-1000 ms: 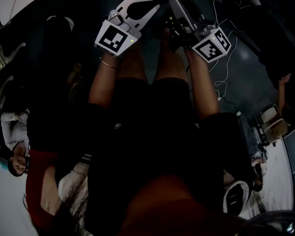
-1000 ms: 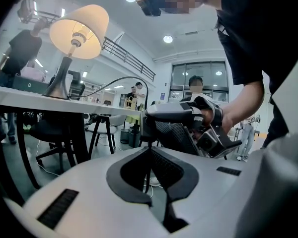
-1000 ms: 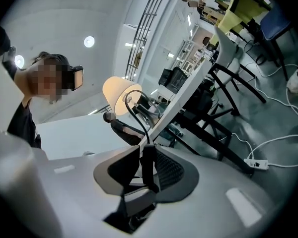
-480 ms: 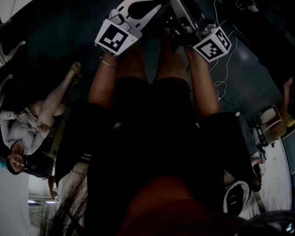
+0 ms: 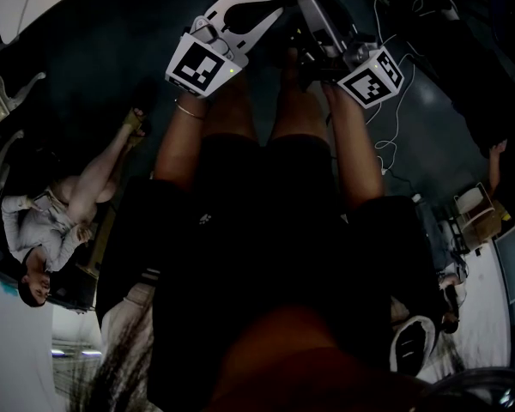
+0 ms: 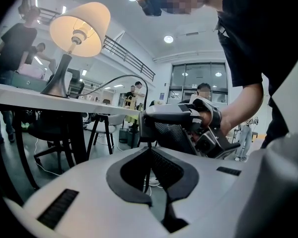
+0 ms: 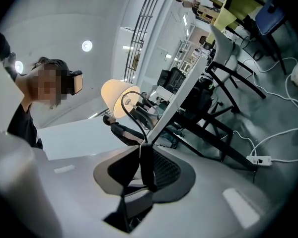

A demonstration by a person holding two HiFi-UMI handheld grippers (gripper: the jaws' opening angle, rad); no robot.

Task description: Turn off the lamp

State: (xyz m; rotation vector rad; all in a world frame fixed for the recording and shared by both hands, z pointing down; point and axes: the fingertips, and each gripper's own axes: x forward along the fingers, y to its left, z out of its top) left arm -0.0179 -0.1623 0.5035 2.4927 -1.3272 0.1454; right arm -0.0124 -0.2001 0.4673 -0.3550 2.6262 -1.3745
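While the right claw (image 7: 141,150) grips the cord switch (image 7: 148,170), squeeze squarely until the lit lamp (image 6: 82,29) on the desk (image 6: 15,94) darkens; the left claw (image 6: 149,149) is closed, empty.

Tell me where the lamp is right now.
In the left gripper view the lit lamp stands at upper left on the white table; its black cord arcs rightward to the switch gripped in the right tool.
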